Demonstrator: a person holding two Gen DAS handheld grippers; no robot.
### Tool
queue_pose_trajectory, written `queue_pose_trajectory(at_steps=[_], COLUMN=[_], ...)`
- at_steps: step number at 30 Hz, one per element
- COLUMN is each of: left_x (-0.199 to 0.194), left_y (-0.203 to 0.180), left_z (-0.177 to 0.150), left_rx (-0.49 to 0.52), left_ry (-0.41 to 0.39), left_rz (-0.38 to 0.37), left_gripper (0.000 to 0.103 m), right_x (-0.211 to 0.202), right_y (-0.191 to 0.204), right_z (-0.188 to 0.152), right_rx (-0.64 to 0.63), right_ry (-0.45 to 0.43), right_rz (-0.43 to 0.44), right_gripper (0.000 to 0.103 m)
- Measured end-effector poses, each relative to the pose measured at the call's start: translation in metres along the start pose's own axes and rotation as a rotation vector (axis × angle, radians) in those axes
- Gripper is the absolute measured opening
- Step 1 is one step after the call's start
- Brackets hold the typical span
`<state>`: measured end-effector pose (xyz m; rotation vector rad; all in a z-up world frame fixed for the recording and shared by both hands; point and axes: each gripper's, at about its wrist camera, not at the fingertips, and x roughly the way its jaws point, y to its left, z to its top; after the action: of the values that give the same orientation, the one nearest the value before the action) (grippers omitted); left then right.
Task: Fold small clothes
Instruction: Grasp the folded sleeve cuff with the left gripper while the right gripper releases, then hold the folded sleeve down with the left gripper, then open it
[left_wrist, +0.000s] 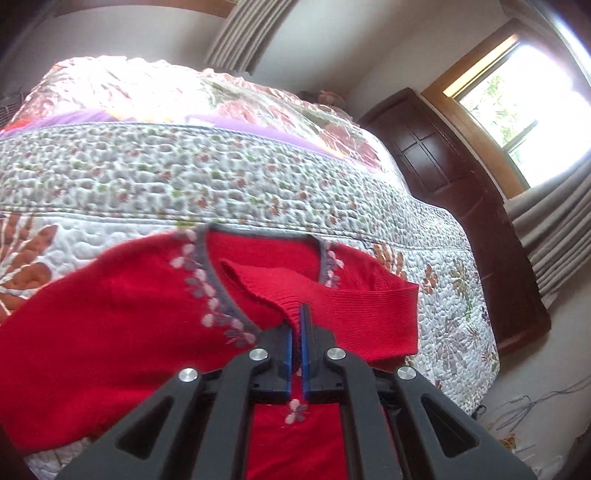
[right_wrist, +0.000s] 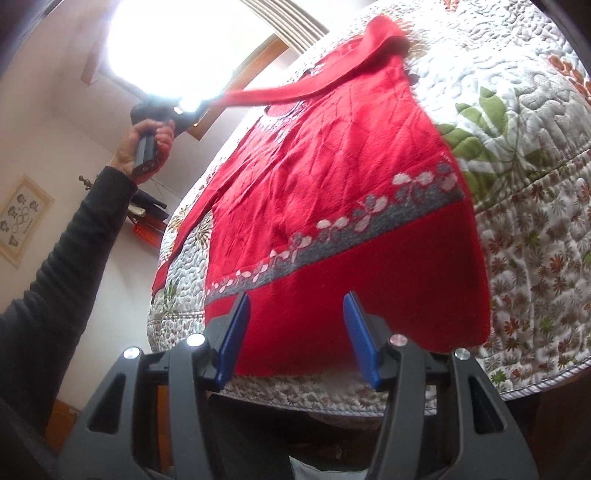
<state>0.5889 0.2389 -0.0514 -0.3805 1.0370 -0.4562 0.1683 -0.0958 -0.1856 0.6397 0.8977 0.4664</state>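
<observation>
A small red knit sweater (left_wrist: 110, 325) with grey trim and pink flower stitching lies on a quilted bed. In the left wrist view my left gripper (left_wrist: 297, 314) is shut on the ribbed cuff of a red sleeve (left_wrist: 280, 288), lifted over the neckline. In the right wrist view the sweater (right_wrist: 314, 184) lies flat, its grey flowered band above the hem. My right gripper (right_wrist: 295, 306) stands open just off the hem, its blue pads (right_wrist: 236, 332) on either side of the red edge, holding nothing. The lifted sleeve (right_wrist: 273, 94) stretches left to the other gripper, held by a hand (right_wrist: 147, 147).
The floral quilt (left_wrist: 221, 173) covers the bed (right_wrist: 517, 110) around the sweater. A dark wooden cabinet (left_wrist: 443, 166) stands past the bed's right side, below a bright window (left_wrist: 517, 103). Curtains hang by it. Cables lie on the floor (left_wrist: 524, 406). A black sleeve (right_wrist: 55, 277) fills the left.
</observation>
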Motion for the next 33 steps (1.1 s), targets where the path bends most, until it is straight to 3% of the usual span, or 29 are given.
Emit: queue_pose_trajectory(at_steps=[9, 26, 33], left_x=[-0.007, 0.007, 0.028], left_y=[0.081, 0.136, 0.147], left_z=[-0.021, -0.052, -0.059], left_rx=[-0.1, -0.176, -0.18], left_ry=[0.004, 0.007, 0.043], left_rz=[0.013, -0.028, 0.016], left_gripper=[0.003, 0.003, 0.003], right_x=[0.011, 0.024, 0.027], right_y=[0.007, 0.018, 0.016], right_z=[0.001, -0.005, -0.005], right_rx=[-0.003, -0.007, 0.003], right_ry=[0.024, 0.052, 0.056], right_rz=[-0.005, -0.003, -0.015], right_gripper=[0.053, 0.053, 0.053])
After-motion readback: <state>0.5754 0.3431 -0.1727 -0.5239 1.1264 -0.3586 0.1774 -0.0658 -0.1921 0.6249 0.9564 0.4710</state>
